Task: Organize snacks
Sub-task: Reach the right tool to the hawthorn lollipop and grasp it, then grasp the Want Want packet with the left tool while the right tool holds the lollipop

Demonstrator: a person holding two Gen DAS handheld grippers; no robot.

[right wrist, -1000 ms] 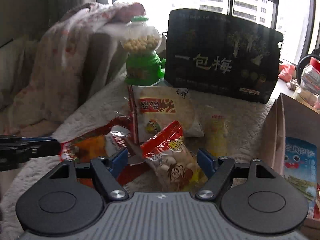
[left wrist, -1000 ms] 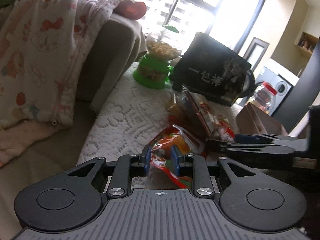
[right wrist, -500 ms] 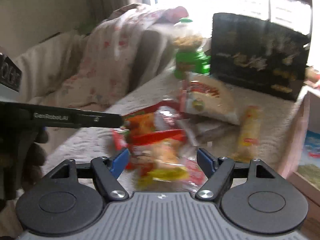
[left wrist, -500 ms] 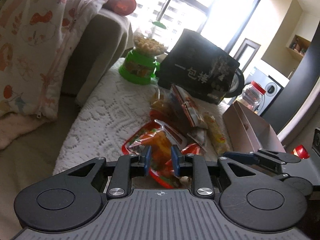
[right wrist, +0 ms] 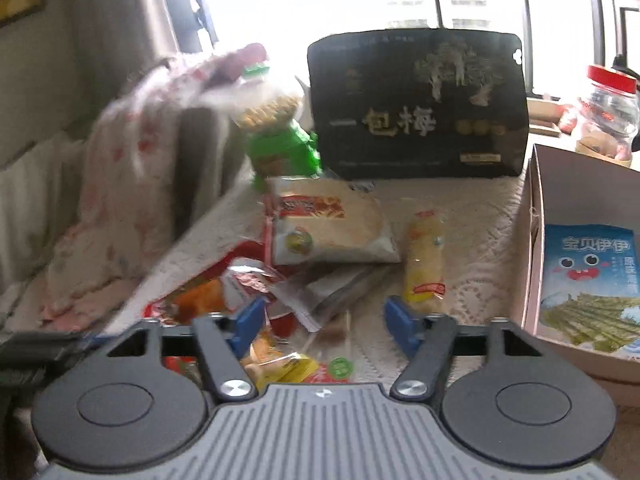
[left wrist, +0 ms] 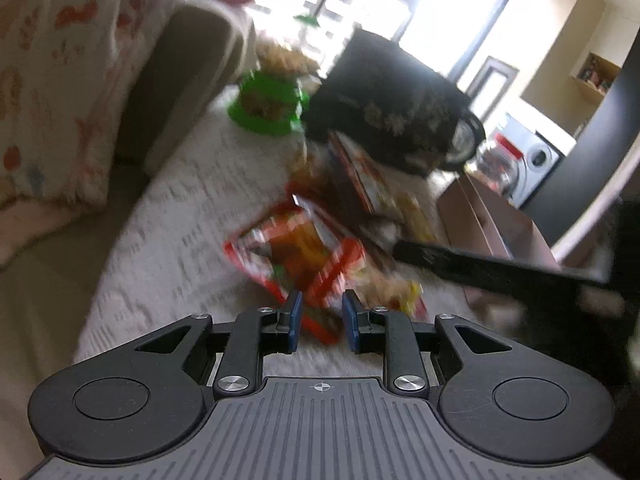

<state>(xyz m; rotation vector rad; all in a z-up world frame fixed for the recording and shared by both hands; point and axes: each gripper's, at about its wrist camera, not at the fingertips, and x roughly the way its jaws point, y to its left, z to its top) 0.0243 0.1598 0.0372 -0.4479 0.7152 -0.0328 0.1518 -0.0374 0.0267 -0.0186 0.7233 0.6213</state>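
Observation:
Several snack packets lie heaped on a white lace tablecloth [right wrist: 480,240]. My left gripper [left wrist: 323,320] hovers at the near corner of a red and orange packet [left wrist: 296,252]; its blue pads stand a narrow gap apart, with cloth showing between them. My right gripper [right wrist: 324,322] is closing, its pads wide apart and pressing on nothing. A red and yellow nut packet [right wrist: 280,364] lies low between its fingers, close to the camera. Beyond it lie a white bread packet [right wrist: 332,228] and a slim yellow packet [right wrist: 426,264]. The left view is blurred.
An open cardboard box [right wrist: 534,240] at the right holds a blue snack bag [right wrist: 588,280]. A black gift box [right wrist: 420,108] and a green candy dispenser [right wrist: 280,148] stand at the back. A red-lidded jar [right wrist: 608,112] is far right, a blanket-draped sofa [right wrist: 132,184] left.
The right jaws have narrowed. The right view swung left, then back toward the cardboard box, and the nut packet now sits lower and closer under it. The left gripper's gap is unchanged.

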